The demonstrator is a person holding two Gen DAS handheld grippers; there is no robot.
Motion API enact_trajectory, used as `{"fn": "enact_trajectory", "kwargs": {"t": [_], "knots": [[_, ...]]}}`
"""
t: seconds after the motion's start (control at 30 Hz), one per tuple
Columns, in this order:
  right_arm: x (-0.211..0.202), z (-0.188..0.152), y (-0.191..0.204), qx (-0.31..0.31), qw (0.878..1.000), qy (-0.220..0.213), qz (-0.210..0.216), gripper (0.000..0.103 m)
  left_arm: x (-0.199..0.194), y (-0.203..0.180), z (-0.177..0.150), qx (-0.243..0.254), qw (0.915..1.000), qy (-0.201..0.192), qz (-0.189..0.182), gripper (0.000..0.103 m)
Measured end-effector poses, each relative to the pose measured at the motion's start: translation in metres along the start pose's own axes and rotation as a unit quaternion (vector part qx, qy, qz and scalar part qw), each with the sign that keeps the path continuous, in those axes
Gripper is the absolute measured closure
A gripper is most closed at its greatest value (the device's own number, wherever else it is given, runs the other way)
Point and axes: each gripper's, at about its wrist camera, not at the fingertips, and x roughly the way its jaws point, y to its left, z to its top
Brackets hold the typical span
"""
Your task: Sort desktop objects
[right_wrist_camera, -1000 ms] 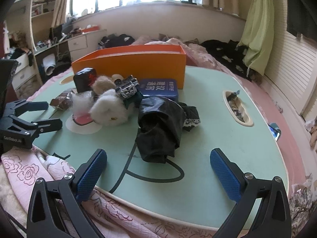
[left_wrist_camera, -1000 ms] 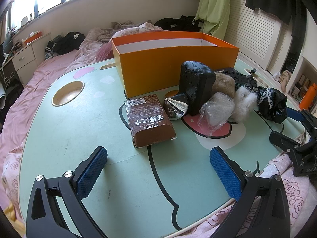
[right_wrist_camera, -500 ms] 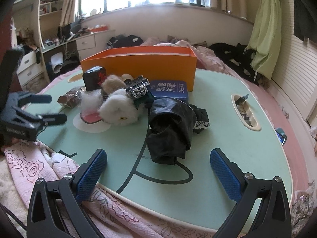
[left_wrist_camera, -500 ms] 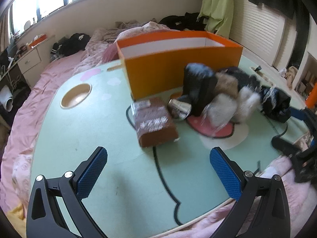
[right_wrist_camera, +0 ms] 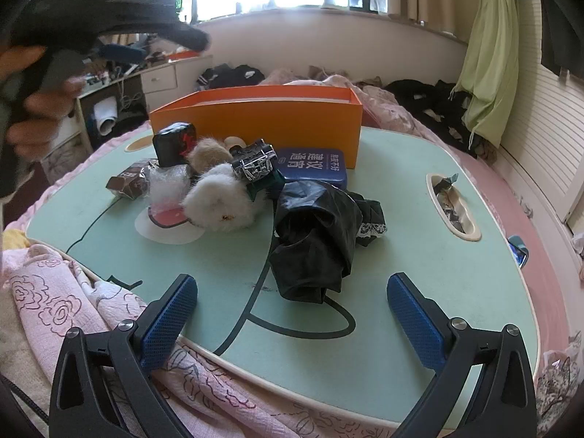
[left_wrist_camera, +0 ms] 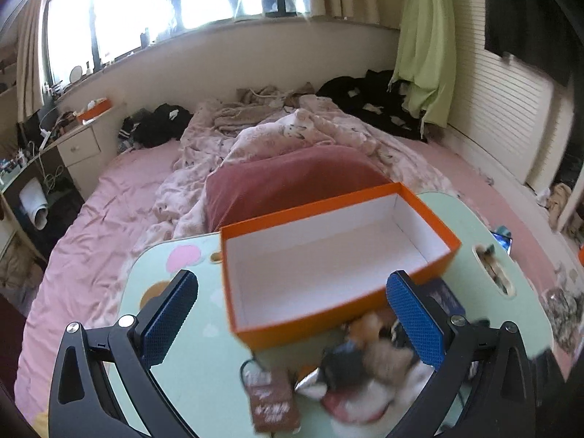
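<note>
An open orange box (left_wrist_camera: 328,255) with a white, empty inside stands on the pale green table (right_wrist_camera: 419,255); it also shows in the right wrist view (right_wrist_camera: 262,120). A pile lies in front of it: brown packet (right_wrist_camera: 127,182), black case (right_wrist_camera: 173,144), white fluffy ball (right_wrist_camera: 219,204), blue tin (right_wrist_camera: 314,164), black cloth (right_wrist_camera: 314,241). My left gripper (left_wrist_camera: 292,321) is open and empty, high above the box and pile. My right gripper (right_wrist_camera: 292,314) is open and empty, low at the table's near edge.
A bed with pink sheets and a dark red pillow (left_wrist_camera: 292,179) lies behind the table. A slot in the table (right_wrist_camera: 452,208) holds small wrappers. A pink floral blanket (right_wrist_camera: 54,303) lies at the table's near edge. A bedside cabinet (right_wrist_camera: 160,80) stands far left.
My left gripper has risen high and tilted, so it now looks down into the orange box. The right gripper has barely moved. Both stayed open.
</note>
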Motion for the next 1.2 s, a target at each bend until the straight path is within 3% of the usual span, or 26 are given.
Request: {"fn": "enact_trajectory", "kwargs": {"t": [0.4, 0.47, 0.57, 0.63, 0.77, 0.87, 1.03, 1.2], "knots": [[0.000, -0.001, 0.000, 0.000, 1.000, 0.000, 0.000, 0.000, 0.046, -0.020, 0.003, 0.002, 0.9988, 0.050, -0.003, 0.000], [0.000, -0.001, 0.000, 0.000, 1.000, 0.000, 0.000, 0.000, 0.043, -0.019, 0.002, 0.002, 0.9990, 0.045, -0.005, 0.000], [0.000, -0.001, 0.000, 0.000, 1.000, 0.000, 0.000, 0.000, 0.021, -0.012, -0.001, -0.001, 0.9994, 0.009, -0.033, 0.000], [0.000, -0.001, 0.000, 0.000, 1.000, 0.000, 0.000, 0.000, 0.003, -0.005, -0.009, 0.006, 0.9983, -0.006, -0.057, 0.000], [0.000, -0.001, 0.000, 0.000, 1.000, -0.001, 0.000, 0.000, -0.019, 0.010, -0.046, 0.020, 0.9944, 0.009, -0.103, 0.000], [0.000, -0.001, 0.000, 0.000, 1.000, -0.001, 0.000, 0.000, -0.033, 0.022, -0.080, 0.023, 0.9942, 0.017, -0.104, 0.000], [0.000, -0.002, 0.000, 0.000, 1.000, -0.001, 0.000, 0.000, -0.035, 0.044, -0.119, -0.019, 0.9911, 0.029, -0.128, 0.000], [0.000, -0.002, 0.000, 0.001, 1.000, -0.002, 0.000, 0.000, -0.010, 0.041, -0.138, -0.019, 0.9923, 0.063, -0.105, 0.000]]}}
